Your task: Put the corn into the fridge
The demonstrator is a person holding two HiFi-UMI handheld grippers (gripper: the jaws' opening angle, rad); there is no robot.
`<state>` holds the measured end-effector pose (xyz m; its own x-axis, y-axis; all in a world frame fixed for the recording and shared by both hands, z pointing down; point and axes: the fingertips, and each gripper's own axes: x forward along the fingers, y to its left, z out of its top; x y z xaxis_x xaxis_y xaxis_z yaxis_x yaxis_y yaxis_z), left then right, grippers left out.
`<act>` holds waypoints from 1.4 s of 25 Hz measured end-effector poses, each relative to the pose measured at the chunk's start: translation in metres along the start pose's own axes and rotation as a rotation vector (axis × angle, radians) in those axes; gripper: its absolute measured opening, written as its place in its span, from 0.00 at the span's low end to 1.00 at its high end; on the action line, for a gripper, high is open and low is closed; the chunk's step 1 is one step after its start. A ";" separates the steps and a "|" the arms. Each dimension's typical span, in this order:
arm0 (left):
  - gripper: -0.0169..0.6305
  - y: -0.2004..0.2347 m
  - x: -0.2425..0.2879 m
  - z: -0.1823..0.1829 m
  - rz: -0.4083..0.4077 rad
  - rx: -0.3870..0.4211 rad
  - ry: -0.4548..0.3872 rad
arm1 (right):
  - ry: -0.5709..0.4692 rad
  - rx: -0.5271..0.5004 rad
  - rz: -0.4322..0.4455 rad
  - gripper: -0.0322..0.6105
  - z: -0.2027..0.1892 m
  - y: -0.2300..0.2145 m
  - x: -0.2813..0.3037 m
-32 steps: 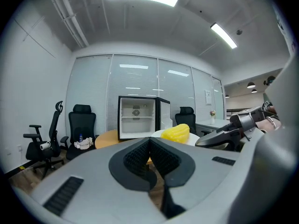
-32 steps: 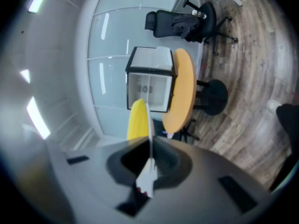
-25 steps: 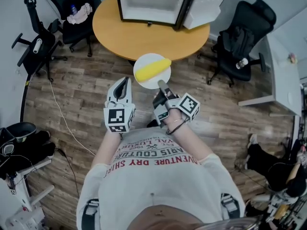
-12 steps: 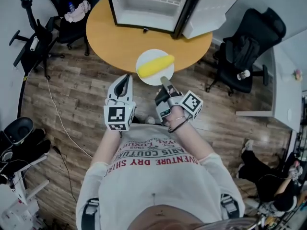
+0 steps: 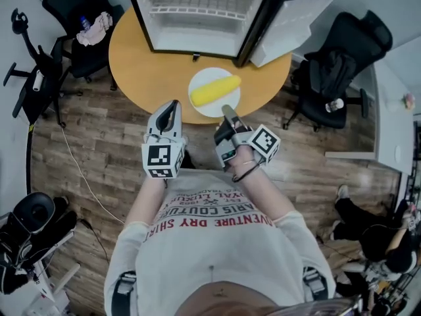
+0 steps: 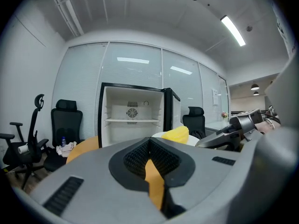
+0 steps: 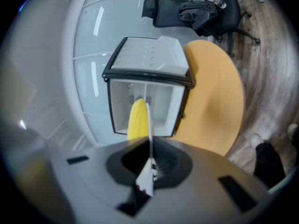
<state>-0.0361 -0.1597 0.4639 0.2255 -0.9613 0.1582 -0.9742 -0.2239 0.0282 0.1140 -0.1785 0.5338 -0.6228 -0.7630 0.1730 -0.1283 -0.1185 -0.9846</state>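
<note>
Corn (image 5: pixel 215 90): one yellow cob lying lengthwise on a round white plate (image 5: pixel 209 109), outside the fridge (image 5: pixel 197 12) and in front of its open compartment; in the head view cob and plate lie over the near edge of the round wooden table (image 5: pixel 151 71); the right gripper (image 5: pixel 227 110) is clamped on the near rim of the plate, its jaws closed on the thin white edge; in the right gripper view the plate (image 7: pixel 149 129) is seen edge-on as a narrow white line running up from between the jaws of the right gripper (image 7: pixel 150 160), with the corn (image 7: pixel 137 120) on its left face and the fridge (image 7: pixel 145 78) behind it; the left gripper (image 5: pixel 172 105) is held just beside the plate on its left side, apart from it, jaws brought together with nothing between them; in the left gripper view the tips of the left gripper (image 6: pixel 149 141) meet, and the corn (image 6: pixel 176 135) shows beyond them to the right, on the plate (image 6: pixel 159 136); the fridge (image 6: pixel 132 120) stands on the far part of the table (image 6: pixel 84 148), white inside with one wire shelf, its door (image 5: pixel 289 25) swung out to the right; black office chairs stand on either side of the table, one at the right (image 5: pixel 335 64) and one at the upper left (image 5: pixel 85 18) bearing a crumpled cloth (image 5: pixel 92 28); the floor (image 5: pixel 85 150) is of wood planks.
</note>
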 end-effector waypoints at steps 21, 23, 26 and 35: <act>0.07 0.142 0.158 0.044 -0.185 0.017 -0.024 | -0.193 0.008 0.052 0.11 0.041 0.065 0.187; 0.07 0.150 0.165 0.044 -0.191 0.017 -0.021 | -0.205 0.009 0.057 0.11 0.044 0.069 0.197; 0.07 0.160 0.173 0.045 -0.199 0.015 -0.021 | -0.218 0.003 0.063 0.11 0.050 0.077 0.210; 0.07 0.176 0.192 0.043 -0.212 0.011 -0.021 | -0.257 0.004 0.041 0.11 0.072 0.084 0.240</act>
<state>-0.1638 -0.3905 0.4572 0.4254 -0.8957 0.1296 -0.9049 -0.4229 0.0478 0.0094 -0.4179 0.4913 -0.4109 -0.9035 0.1217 -0.1040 -0.0862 -0.9908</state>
